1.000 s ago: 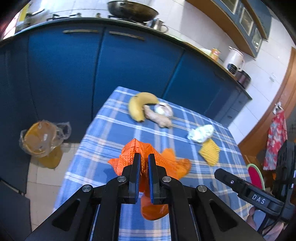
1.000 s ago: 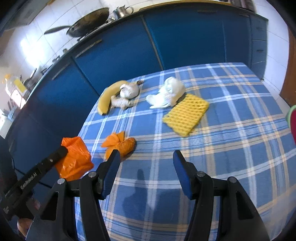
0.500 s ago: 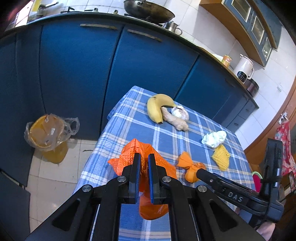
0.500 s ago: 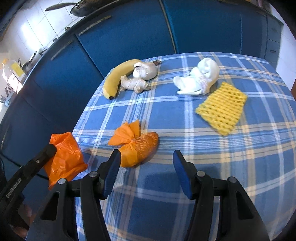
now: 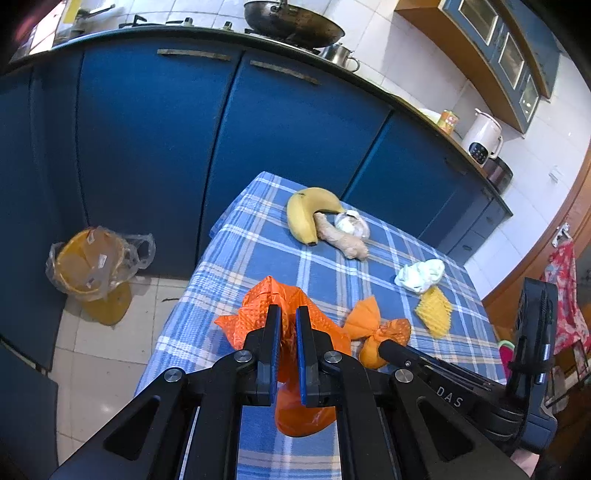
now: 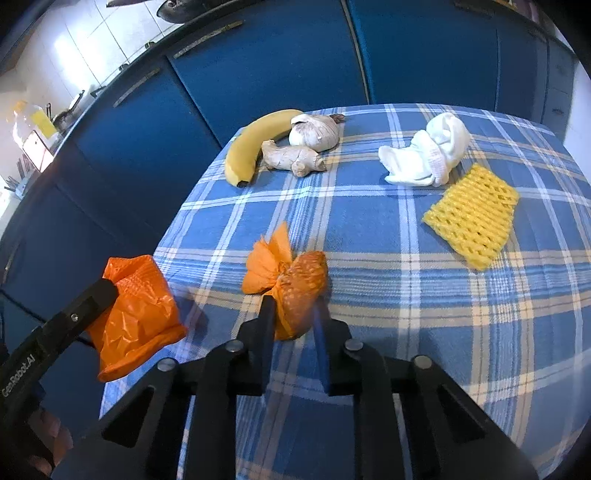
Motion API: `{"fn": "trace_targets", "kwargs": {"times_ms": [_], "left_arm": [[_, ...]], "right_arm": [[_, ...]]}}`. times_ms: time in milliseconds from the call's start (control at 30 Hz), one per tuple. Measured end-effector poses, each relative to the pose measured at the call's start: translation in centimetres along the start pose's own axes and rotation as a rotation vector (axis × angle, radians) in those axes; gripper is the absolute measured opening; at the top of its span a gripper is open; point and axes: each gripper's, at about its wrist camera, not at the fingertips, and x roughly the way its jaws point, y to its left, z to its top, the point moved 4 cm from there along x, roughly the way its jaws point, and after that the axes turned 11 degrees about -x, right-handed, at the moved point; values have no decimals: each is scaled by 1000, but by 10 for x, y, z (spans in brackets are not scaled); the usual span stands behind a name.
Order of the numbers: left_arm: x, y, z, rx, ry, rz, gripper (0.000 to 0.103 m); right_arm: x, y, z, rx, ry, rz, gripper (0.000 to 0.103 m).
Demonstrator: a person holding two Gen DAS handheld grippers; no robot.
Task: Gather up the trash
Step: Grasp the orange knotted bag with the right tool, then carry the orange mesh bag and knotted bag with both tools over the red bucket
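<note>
orange wrapper (image 6: pixel 291 284): on desk (image 6: pixel 406 295) near its left edge, between right gripper (image 6: pixel 293 314) fingers, knot pointing away
right fingers: closing round wrapper, grip unclear
left gripper (image 5: pixel 287 325): fingers clamped on orange bag (image 5: pixel 266 314), off desk edge
room: bin (image 5: pixel 92 266) on floor, left

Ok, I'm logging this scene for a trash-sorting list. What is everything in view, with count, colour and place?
bag: 1, orange, pinched in left claw at table's edge
wrapper: 1, orange, twisted, between right claw's fingers
net: 1, yellow, on tablecloth
tissue: 1, white, crumpled, beside net
banana: 1, yellow, far end
ginger: 1, tan, against banana
garlic: 1, white, by ginger
tablecloth: 1, blue plaid
bin: 1, yellow, floor
wok: 1, dark, stove
kettle: 1, white, counter
left claw: 1, black
right claw: 1, black
</note>
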Motion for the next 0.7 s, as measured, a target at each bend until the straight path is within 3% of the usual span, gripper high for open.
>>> {"fn": "trace_targets", "kwargs": {"times_ms": [700], "left_arm": [[-20,-83,-28,116,22,-105,8]], "right_arm": [[-118,-46,-36,68,-165,-26,19]]}}
